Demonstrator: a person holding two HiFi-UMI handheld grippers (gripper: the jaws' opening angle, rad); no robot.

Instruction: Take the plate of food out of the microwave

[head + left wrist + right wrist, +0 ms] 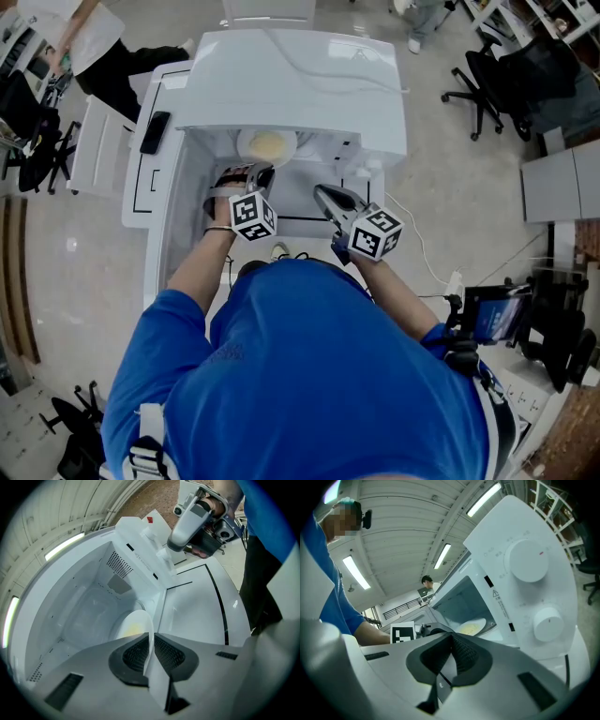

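A white plate (267,145) with yellow food sits at the mouth of the white microwave (300,84), whose door (155,187) is swung open to the left. My left gripper (251,178) is shut on the plate's near rim. In the left gripper view the rim (140,620) runs edge-on between the dark pads of that gripper (151,641). My right gripper (325,195) hangs shut in front of the control panel, nothing in it. From the right gripper (451,641) view, the plate (471,627) shows inside the cavity.
Two round knobs (529,559) sit on the microwave's control panel. A black device (155,131) lies on top of the open door. A white cable (422,253) trails on the floor at right. Office chairs (487,84) and a person (84,42) stand farther off.
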